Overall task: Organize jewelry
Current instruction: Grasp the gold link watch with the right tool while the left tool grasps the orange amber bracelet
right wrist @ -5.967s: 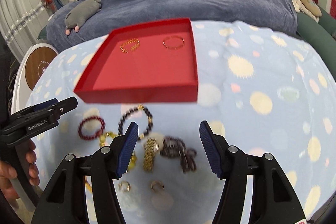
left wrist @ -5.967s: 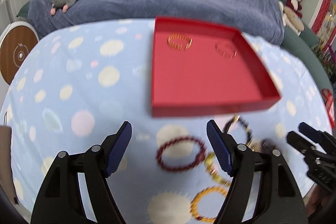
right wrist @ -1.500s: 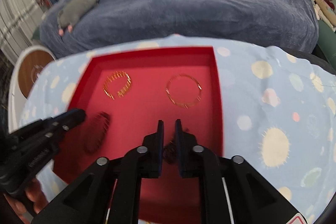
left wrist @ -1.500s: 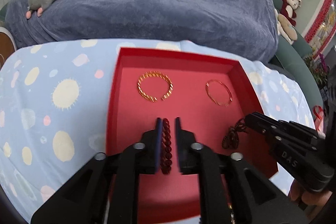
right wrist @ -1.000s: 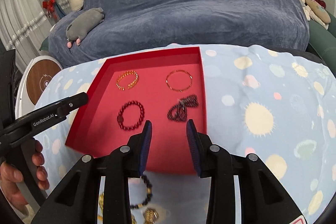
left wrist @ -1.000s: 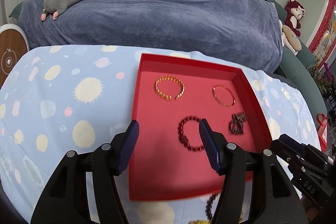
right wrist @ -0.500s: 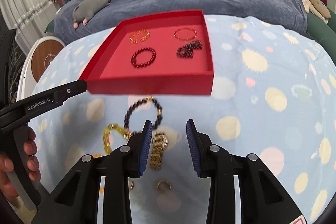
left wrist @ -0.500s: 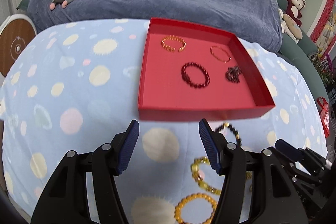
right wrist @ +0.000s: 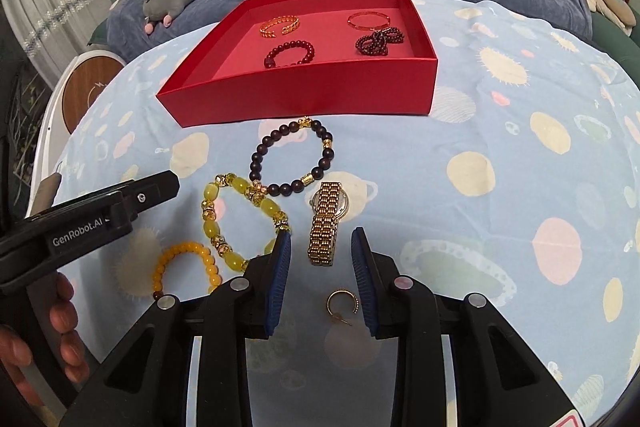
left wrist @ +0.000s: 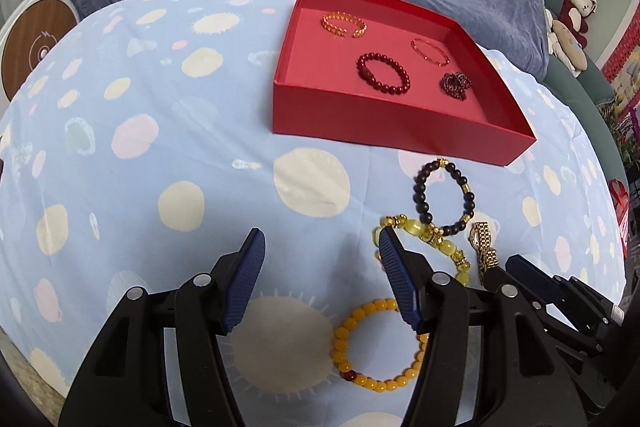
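Gold watch between right tool fingers

From my right wrist view, at about nine o'clock, I read "GenRobot.AI" in white letters on the black side of the left gripper. That's the only lettering I can make out. A red sign at the far three o'clock edge of the left wrist view is too blurred to read.

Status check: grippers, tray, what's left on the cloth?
Left gripper and right gripper open, empty. Four pieces in red tray. Gold watch lies ahead between right fingers, nothing blocking it.
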The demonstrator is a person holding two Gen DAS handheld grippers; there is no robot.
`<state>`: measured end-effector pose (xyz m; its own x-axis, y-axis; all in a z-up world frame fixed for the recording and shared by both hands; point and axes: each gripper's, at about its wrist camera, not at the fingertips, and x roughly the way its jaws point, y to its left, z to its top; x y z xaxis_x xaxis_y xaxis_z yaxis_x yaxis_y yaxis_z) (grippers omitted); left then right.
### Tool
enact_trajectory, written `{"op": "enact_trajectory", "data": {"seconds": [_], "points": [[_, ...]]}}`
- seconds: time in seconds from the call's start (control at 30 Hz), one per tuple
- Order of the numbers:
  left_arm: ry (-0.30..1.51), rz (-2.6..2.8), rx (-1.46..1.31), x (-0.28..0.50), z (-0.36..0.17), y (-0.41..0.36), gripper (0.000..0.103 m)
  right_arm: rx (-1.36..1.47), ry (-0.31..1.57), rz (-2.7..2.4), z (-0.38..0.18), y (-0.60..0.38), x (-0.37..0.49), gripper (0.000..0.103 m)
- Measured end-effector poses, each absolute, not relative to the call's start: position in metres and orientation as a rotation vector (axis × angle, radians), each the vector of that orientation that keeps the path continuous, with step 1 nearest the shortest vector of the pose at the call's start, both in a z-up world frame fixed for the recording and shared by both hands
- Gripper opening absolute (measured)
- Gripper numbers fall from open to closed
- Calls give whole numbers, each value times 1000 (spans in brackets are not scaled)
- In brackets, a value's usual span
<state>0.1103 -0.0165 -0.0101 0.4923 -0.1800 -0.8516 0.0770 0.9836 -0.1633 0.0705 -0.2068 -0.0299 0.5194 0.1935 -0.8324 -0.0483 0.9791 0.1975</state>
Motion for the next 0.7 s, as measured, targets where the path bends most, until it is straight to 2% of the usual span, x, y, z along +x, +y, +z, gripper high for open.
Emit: {"op": "enact_trajectory", "data": {"seconds": [0.23, 0.7], "points": [[1057, -163, -115, 107, -17, -19, 56, 164, 1034, 144, -39, -208, 73, 11], [1090, -222, -80, 65, -22, -19, 56, 190, 1038, 130, -37, -217, 63, 11]]}}
